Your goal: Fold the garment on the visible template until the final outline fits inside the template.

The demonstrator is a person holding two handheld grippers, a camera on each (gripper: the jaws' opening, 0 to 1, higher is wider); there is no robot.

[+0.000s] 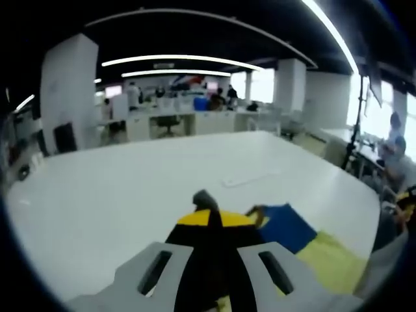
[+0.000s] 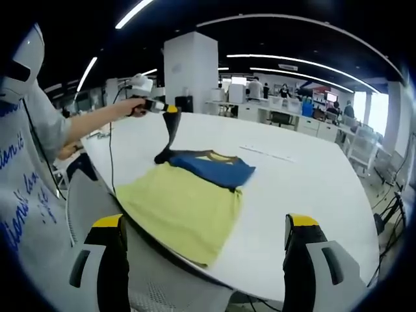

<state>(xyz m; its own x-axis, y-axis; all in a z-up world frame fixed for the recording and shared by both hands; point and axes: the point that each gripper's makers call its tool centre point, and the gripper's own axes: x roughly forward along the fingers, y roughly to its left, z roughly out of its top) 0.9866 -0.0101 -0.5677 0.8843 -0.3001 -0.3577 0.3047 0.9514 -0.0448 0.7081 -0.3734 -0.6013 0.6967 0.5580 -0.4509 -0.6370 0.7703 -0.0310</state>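
White table (image 2: 312, 175), bearing a yellow-and-blue garment (image 2: 188, 201) at its near edge. A dark sleeve (image 2: 170, 133) is pinched and lifted by the left gripper (image 2: 168, 110), jaws closed. Right gripper (image 2: 205, 250) is held apart, empty. The fabric is judged light and limp, best gripped at edges.

blue lettering on person's shirt (image 2: 26, 188), not readable
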